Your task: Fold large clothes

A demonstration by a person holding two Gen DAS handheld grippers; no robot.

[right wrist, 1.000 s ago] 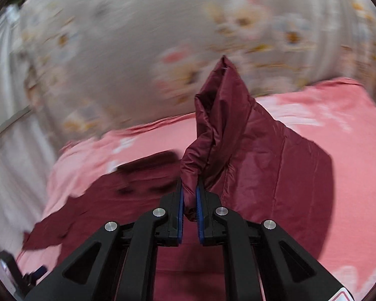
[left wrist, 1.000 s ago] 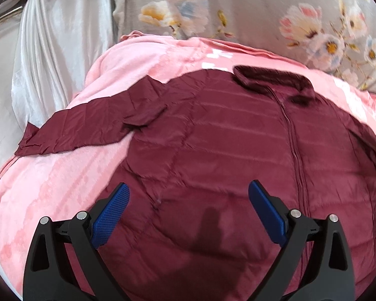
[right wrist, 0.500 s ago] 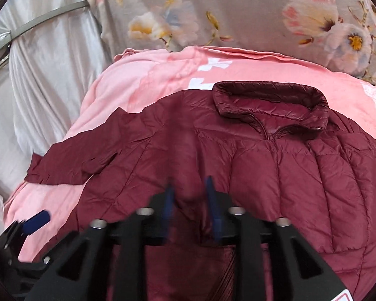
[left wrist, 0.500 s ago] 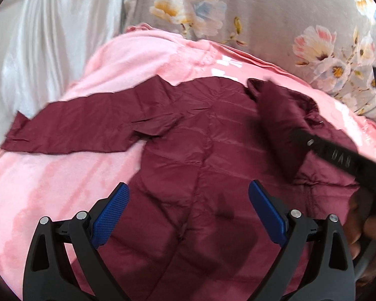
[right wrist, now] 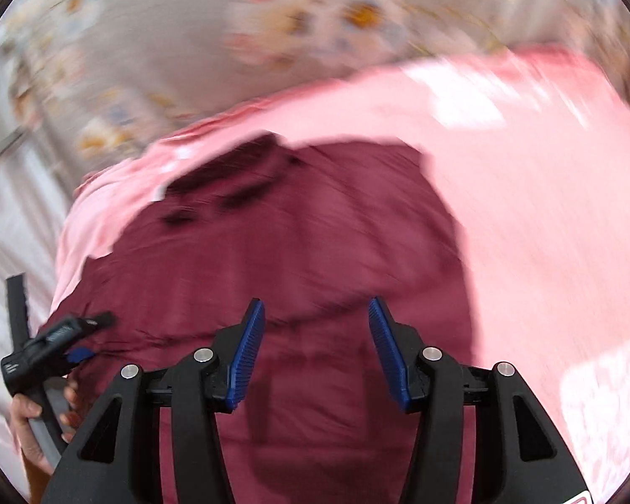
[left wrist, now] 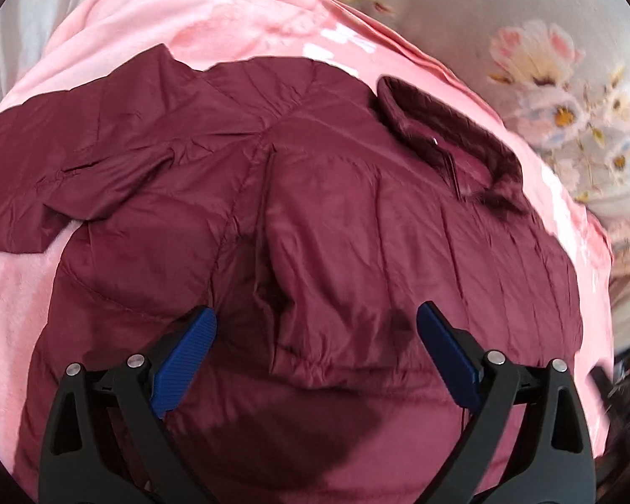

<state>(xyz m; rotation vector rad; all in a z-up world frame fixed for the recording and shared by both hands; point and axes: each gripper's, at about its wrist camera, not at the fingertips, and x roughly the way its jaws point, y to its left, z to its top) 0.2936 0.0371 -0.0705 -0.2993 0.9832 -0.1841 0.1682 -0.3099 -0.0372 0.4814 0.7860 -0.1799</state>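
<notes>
A dark red quilted jacket (left wrist: 336, 218) lies front up on a pink blanket (left wrist: 239, 17). Its collar (left wrist: 449, 143) points to the far right. One sleeve is folded over the chest, with its cuff (left wrist: 311, 361) near me. The other sleeve (left wrist: 63, 155) lies spread out to the left. My left gripper (left wrist: 315, 332) is open and empty just above the folded cuff. My right gripper (right wrist: 315, 336) is open and empty over the jacket's body (right wrist: 315, 243); that view is blurred. The left gripper also shows in the right wrist view (right wrist: 59, 336), held by a hand.
The pink blanket (right wrist: 546, 210) covers a bed and extends to the right of the jacket. A grey flowered sheet (left wrist: 567, 63) lies behind. White satin fabric (right wrist: 8, 210) hangs at the left.
My right gripper carried the right sleeve across the jacket's chest, opened and let it go, then drew back to the right. My left gripper moved closer over the jacket.
</notes>
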